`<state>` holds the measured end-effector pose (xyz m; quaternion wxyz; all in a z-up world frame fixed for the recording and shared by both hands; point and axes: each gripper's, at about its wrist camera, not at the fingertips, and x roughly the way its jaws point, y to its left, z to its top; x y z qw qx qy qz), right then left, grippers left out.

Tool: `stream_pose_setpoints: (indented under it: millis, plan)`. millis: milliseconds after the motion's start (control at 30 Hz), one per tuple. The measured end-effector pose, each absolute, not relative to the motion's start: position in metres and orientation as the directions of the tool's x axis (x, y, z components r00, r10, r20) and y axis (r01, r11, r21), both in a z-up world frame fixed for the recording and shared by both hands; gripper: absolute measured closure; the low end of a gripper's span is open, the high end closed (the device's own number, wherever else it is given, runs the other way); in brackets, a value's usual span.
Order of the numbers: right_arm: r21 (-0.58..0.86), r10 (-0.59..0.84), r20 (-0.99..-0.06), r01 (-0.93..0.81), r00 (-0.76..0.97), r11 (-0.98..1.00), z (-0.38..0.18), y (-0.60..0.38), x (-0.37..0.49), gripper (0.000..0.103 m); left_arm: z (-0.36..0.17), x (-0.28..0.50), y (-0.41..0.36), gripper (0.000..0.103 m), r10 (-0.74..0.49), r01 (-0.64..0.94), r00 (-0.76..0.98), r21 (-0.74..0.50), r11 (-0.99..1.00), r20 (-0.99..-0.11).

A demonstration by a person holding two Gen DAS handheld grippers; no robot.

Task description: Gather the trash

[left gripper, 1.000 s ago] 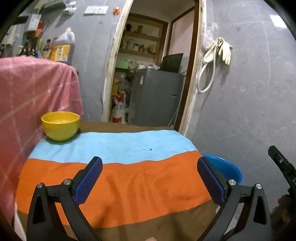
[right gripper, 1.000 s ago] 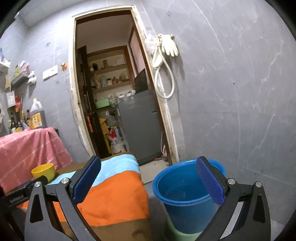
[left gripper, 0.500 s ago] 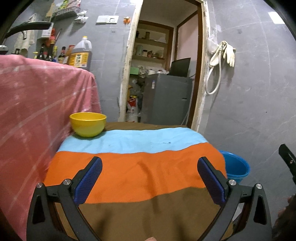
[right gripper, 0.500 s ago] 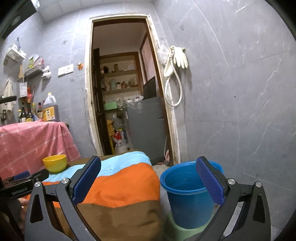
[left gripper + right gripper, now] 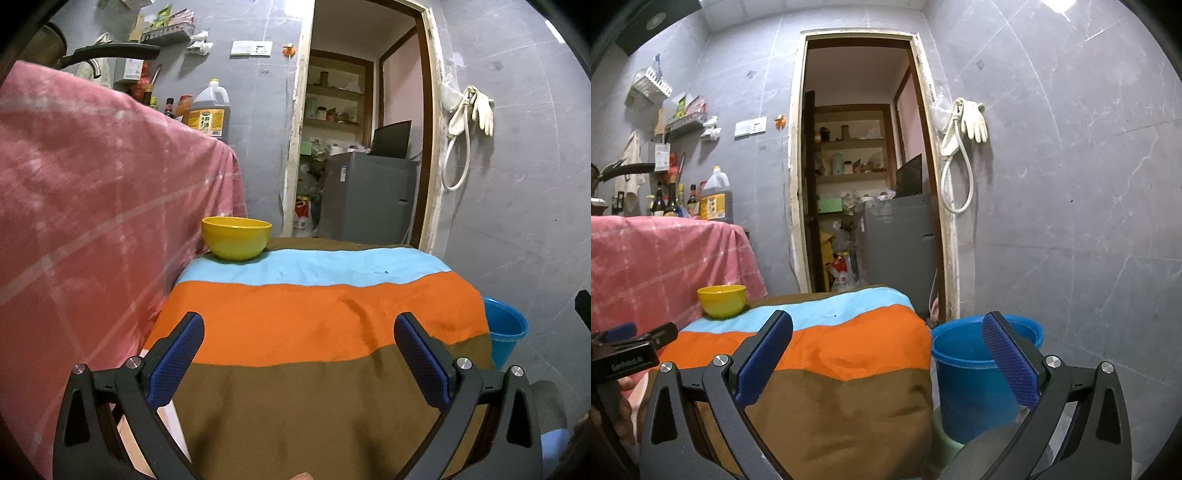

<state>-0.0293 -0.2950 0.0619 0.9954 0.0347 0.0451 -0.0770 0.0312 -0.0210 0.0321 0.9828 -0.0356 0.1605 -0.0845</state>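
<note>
Both grippers are up over the striped cloth [image 5: 317, 317] covering the counter, and both sets of jaws stand wide apart with nothing between them. The left gripper [image 5: 298, 356] looks straight down the length of the cloth; the right gripper [image 5: 888, 354] sits off the cloth's right end, with the blue bucket [image 5: 975, 373] framed just inside its right jaw.

Now, the relation that matters: where's the trash? No loose trash shows on the cloth in either view, only a couple of tiny dark specks on the light-blue band, too small to identify. So I cannot give a long axis for a piece to be picked.

The one thing standing on the counter is the yellow bowl [image 5: 236, 238], at the far left corner, ahead and left of the left jaws and clearly the left hand's reach. From this low angle its inside is hidden, so whether it holds scraps I cannot tell.

The bucket stands on the floor just beside the counter's right edge, nearer the right gripper. My read: it's the drop point, and anything gathered travels left to right.

The count:
- yellow bowl: one
- blue bucket: one
- grippers: two
- visible trash pieces: none I can confirm
</note>
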Motion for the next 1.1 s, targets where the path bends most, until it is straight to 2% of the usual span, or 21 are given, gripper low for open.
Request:
stream_pose_setpoints:
  millis: [700, 1100]
  plan:
    - [0.044, -0.134, -0.173, 0.143, 0.976, 0.989, 0.031, -0.278, -0.023, 0.0, -0.001, 0.015, -0.015, 0.002, -0.143, 0.124, 0.944, -0.083, 0.989, -0.296]
    - [0.044, -0.136, -0.185, 0.146, 0.973, 0.988, 0.03, -0.278, -0.021, 0.0, -0.004, 0.014, -0.015, 0.002, -0.138, 0.122, 0.946, -0.072, 0.99, -0.293]
